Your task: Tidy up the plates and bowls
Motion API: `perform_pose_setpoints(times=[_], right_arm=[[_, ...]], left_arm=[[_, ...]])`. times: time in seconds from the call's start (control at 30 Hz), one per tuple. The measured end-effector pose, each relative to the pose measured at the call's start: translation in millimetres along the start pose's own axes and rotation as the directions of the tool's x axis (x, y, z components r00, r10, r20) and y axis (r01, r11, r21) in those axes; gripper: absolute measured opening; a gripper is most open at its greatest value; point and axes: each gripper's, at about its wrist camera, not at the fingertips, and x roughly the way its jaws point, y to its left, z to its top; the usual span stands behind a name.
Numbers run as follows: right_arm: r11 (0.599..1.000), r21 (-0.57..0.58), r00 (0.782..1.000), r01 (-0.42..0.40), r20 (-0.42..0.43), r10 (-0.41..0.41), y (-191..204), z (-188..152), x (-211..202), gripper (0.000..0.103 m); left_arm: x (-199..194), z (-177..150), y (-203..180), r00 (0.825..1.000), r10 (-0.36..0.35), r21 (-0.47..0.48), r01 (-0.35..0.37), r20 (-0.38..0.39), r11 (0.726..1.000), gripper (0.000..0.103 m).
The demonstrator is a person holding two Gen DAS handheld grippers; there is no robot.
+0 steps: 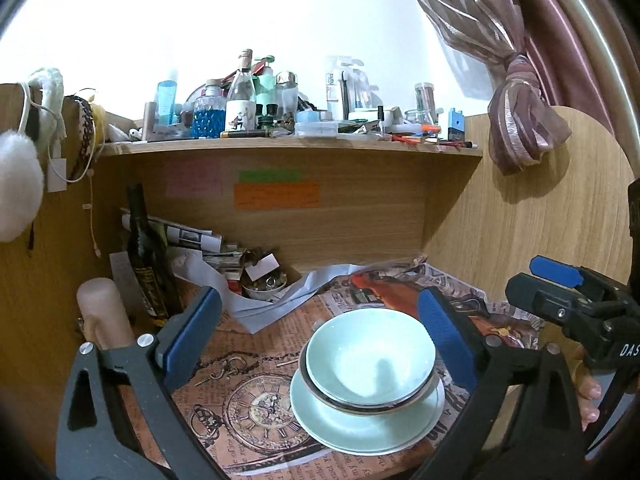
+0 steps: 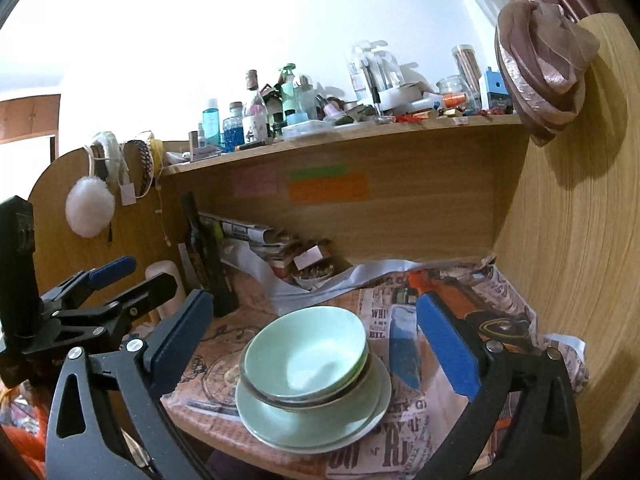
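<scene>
Both tongs are out over the desk and neither has hold of anything. The left gripper [image 1: 320, 334] stands wide open, its blue pads spread to either side of the crockery with air between them and the rims. The right gripper [image 2: 316, 344] is spread just as wide and is empty too.

The crockery sits as one pile near the front edge of the desk [image 2: 224, 436], on the printed newspaper [image 1: 248, 392] that covers it. On top is a pale green bowl [image 1: 370, 354], nested in what looks like a second bowl with a dark, silvery rim [image 1: 360, 404]. Under those lie pale green plates [image 1: 360, 432]; from the right-hand view two stacked plate edges show.

What matters for the next move is where the pile lies from each tool. From the left gripper it is dead ahead but a little to the right, close by that gripper's right pad. From the right gripper it is ahead and a little to the left. So the pile sits between the two hands, and I'd judge neither clearly nearer. Everything is round, so there is no long axis to line up with; a rim can be pinched from any side.

Far left stand a dark bottle [image 1: 146, 256] and a pale candle [image 1: 105, 312], well apart from the pile
</scene>
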Motion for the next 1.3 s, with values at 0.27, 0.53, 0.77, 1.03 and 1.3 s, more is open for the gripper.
perform_pose_setpoints(times=[0.27, 0.53, 0.77, 1.03, 1.3], right_arm=[[1.0, 0.003, 1.0, -0.014, 0.01, 0.014, 0.6, -0.6, -2.3, 0.103], [1.0, 0.002, 1.0, -0.019, 0.012, 0.019, -2.4, -0.3, -0.2, 0.103], [1.0, 0.005, 1.0, -0.018, 0.008, 0.018, -3.7, 0.0, 2.4, 0.103], [1.0, 0.009, 1.0, -0.023, 0.004, 0.023, -7.1, 0.1, 4.2, 0.103], [1.0, 0.011, 1.0, -0.026, -0.001, 0.026, -6.6, -0.9, 6.0, 0.103]], left_arm=[[-0.6, -0.6, -3.4, 1.0, -0.001, 0.0, 0.001, 0.005, 1.0, 0.101], [1.8, -0.9, -2.5, 1.0, -0.003, -0.002, 0.003, 0.004, 1.0, 0.101], [6.7, -1.8, -0.7, 1.0, 0.0, -0.009, 0.0, -0.008, 1.0, 0.101], [7.8, -1.5, -0.6, 1.0, 0.003, -0.01, -0.003, -0.009, 1.0, 0.101], [8.1, -1.5, -0.8, 1.0, 0.001, -0.011, -0.001, -0.009, 1.0, 0.101]])
